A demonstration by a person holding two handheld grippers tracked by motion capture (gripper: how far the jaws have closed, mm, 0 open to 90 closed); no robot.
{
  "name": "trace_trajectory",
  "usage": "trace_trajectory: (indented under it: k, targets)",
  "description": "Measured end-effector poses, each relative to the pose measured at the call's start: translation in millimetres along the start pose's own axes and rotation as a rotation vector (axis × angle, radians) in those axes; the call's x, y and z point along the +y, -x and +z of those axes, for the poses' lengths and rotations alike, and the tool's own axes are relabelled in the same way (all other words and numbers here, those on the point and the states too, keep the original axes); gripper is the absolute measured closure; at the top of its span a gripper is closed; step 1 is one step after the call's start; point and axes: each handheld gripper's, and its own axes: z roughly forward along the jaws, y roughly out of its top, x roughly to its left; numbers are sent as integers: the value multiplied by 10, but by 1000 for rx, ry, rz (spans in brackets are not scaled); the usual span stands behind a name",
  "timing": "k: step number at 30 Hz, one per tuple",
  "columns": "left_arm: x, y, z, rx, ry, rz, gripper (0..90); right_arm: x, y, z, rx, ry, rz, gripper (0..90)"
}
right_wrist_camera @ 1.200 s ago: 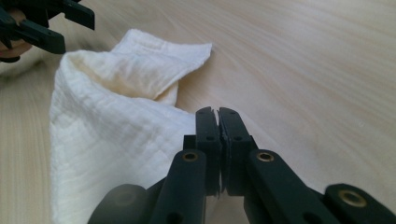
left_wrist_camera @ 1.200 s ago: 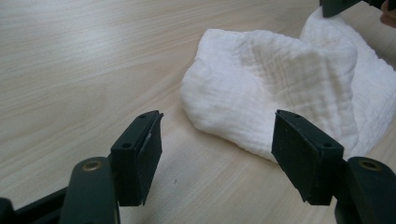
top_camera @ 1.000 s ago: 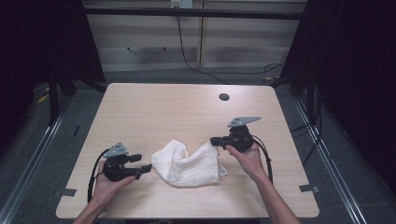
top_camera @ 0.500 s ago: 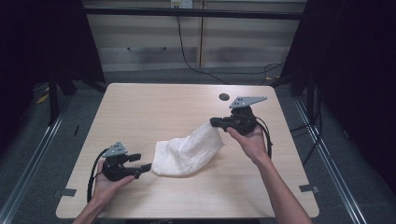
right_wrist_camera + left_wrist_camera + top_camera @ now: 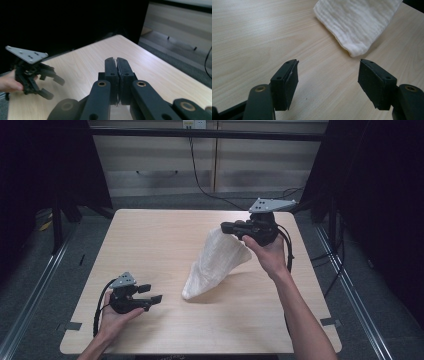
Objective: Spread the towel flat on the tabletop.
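Above the wooden table, the right gripper pinches a white cloth aloft while the left gripper rests open.

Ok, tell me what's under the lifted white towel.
Under the white towel lies bare wooden table in shadow. Its lower end rests on the table; whatever that end covers is hidden.

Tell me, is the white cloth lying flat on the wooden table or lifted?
Lifted. The right tool is shut on the top corner of the white cloth; it hangs slanted, its low end on the wooden table.
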Motion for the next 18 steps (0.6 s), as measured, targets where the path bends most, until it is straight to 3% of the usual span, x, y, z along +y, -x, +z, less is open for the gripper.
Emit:
trace_trajectory:
  k: [6, 8, 9, 11, 13, 14, 15, 16, 17, 18]
  targets:
    - [-9, -10, 9, 8, -5, -7, 326, -265, -141, -71, 31, -42, -21, 885]
    - [-6, -1, 11, 9, -5, -6, 326, -484, -184, -78, 46, -73, -9, 885]
    - [-5, 3, 17, 12, -8, -3, 328, -699, -215, -101, 51, -102, -2, 885]
    - [-4, 3, 27, 11, -10, -5, 328, -781, -220, -118, 54, -107, 11, 885]
    - [0, 6, 43, 14, -16, -6, 329, -1107, -246, -189, 65, -123, 61, 885]
    - [0, 6, 43, 14, -16, -6, 329, -1107, -246, -189, 65, -123, 61, 885]
    - [2, 9, 48, 13, -16, -6, 329, -1319, -286, -217, 71, -155, 82, 885]
    - [4, 15, 53, 12, -13, -11, 329, -1319, -286, -217, 71, -155, 82, 885]
    - [8, 17, 54, 11, -17, -4, 330, -1531, -328, -251, 82, -177, 111, 885]
    - [8, 17, 54, 11, -17, -4, 330, -1531, -328, -251, 82, -177, 111, 885]
